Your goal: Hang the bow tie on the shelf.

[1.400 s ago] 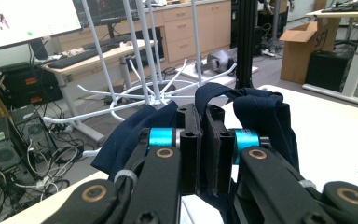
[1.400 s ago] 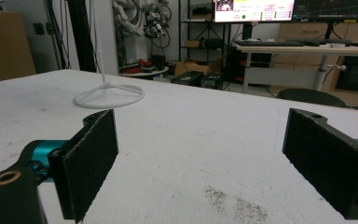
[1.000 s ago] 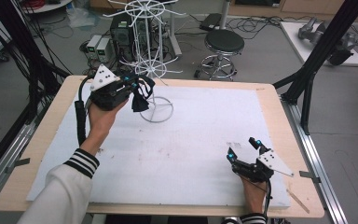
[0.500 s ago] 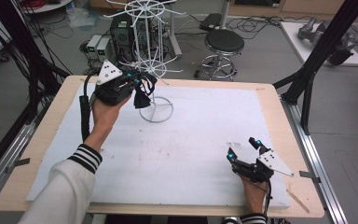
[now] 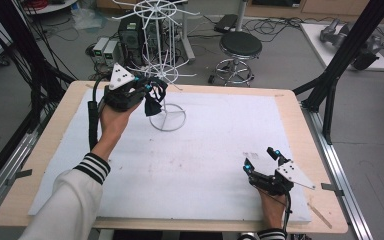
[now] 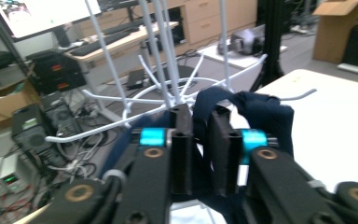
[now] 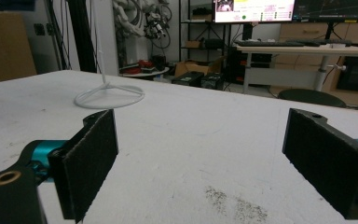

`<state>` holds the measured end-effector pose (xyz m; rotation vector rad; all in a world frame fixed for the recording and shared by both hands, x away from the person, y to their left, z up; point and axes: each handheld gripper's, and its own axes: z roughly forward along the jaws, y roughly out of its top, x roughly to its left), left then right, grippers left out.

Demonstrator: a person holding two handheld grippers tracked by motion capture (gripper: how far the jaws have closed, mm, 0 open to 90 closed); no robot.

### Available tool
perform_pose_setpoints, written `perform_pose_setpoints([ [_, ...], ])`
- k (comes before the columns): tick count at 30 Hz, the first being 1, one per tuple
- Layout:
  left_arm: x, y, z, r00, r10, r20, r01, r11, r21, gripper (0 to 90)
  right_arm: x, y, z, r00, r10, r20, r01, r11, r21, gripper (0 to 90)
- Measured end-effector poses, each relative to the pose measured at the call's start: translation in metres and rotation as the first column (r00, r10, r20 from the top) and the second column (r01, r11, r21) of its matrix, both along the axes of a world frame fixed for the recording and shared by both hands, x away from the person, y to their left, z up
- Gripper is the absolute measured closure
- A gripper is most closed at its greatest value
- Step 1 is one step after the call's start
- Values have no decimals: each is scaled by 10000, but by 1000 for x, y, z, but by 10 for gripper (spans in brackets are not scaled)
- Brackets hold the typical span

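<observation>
On the white table [image 5: 190, 165], the left gripper [image 5: 147, 92] pinched a dark cloth [image 5: 154, 106] beside the wire rack [image 5: 167, 75]; the right gripper [image 5: 262, 160] rested wide apart, far from the rack.

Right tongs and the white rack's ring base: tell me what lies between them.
Nothing but bare white table cover between the right tongs and the ring base; the high view shows that stretch.

One white wire rack [image 5: 162, 75], one dark cloth [image 5: 153, 102], one round stool [image 5: 240, 47] — and two grippers, left [image 5: 147, 90] and right [image 5: 261, 159].
</observation>
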<state>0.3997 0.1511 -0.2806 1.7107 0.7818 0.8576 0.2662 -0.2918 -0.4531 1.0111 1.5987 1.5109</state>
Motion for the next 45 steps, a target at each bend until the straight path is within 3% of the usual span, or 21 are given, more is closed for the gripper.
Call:
perform_pose_setpoints([
  [8,-1,0,1,9981,613,54,-614,9980,172,537,0,0,0,10000,-8,-10,8,10000,0,95],
  [19,-7,1,5,9984,541,138,-541,9985,-24,445,0,0,0,10000,-15,3,15,10000,-54,95],
  [27,-21,9,3,9991,-162,386,187,9977,-648,165,0,0,0,10000,-23,48,23,10000,-88,94],
  [30,-34,20,-1,9966,-589,574,642,9935,-940,151,-1,0,0,10000,-27,42,27,10000,7,94],
  [34,-56,40,-14,9879,-987,1197,1153,9833,-1407,142,-1,-1,0,10000,-11,93,10,10000,20,94],
  [38,-80,63,-41,9773,-1161,1774,1464,9748,-1685,142,-2,0,0,10000,-19,92,19,10000,18,94],
  [39,-80,63,-41,9773,-1161,1774,1464,9748,-1685,142,-1,0,0,10000,-21,94,21,10000,4,94],
  [43,-103,82,-66,9734,-1179,1966,1553,9700,-1871,142,-1,0,0,10000,-26,93,26,10000,6,94],
  [44,-113,93,-80,9722,-1186,2020,1587,9678,-1953,142,-2,0,0,9999,-49,116,49,10000,-26,94],
  [45,-113,93,-80,9722,-1186,2020,1587,9678,-1953,142,-1,0,0,9999,-35,158,36,10000,-63,94],
])
